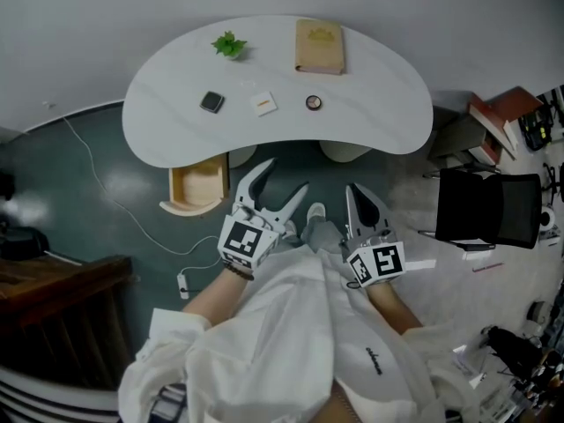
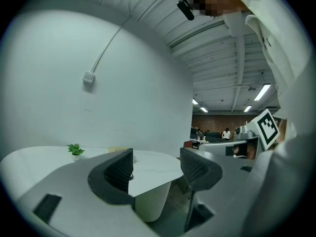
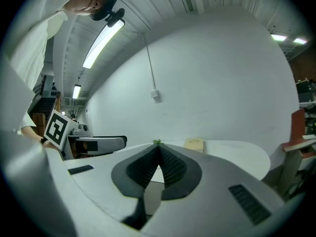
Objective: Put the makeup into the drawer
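Two empty grippers hover short of the table (image 1: 379, 122).
The left gripper (image 1: 282, 180) gapes wide, the right gripper (image 1: 352, 190) is closed. The makeup (image 1: 211, 102) lies on the table, with the drawer (image 1: 197, 189) open at its near left. Thin pieces may slip from a shallow pinch.

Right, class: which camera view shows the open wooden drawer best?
The head view: it looks down into the open drawer, pulled out from under the white table at its front edge. Neither gripper view shows the drawer; both catch only the tabletop from low down.
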Action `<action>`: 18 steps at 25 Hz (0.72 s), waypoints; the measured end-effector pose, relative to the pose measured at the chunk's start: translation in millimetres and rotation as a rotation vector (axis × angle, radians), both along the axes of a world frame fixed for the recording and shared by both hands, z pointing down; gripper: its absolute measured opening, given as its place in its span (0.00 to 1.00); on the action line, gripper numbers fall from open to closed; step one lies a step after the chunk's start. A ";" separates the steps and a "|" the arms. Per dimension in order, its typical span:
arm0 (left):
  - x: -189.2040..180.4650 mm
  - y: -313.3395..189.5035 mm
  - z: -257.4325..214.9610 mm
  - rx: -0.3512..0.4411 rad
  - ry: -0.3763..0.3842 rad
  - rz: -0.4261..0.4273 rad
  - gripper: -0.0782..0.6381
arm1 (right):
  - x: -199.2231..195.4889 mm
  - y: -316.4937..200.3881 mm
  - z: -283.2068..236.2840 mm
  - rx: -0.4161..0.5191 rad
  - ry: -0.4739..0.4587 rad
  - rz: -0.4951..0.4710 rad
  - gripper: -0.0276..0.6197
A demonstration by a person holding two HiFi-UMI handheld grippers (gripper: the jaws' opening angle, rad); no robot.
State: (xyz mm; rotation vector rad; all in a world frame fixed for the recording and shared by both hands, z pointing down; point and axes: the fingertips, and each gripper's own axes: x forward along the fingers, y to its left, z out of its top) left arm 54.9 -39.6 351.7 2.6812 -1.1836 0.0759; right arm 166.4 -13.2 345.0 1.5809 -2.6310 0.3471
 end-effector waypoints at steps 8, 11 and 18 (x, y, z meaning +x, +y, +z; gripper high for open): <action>13.8 -47.7 8.3 0.006 -0.023 0.002 0.52 | 8.3 -46.5 12.0 -0.013 0.006 -0.012 0.07; 22.9 -70.0 13.7 -0.010 -0.031 0.002 0.52 | 13.3 -70.4 16.4 -0.022 0.009 -0.025 0.07; 48.0 -130.2 28.2 -0.046 -0.061 -0.008 0.52 | 26.0 -133.4 30.5 -0.061 0.007 -0.062 0.07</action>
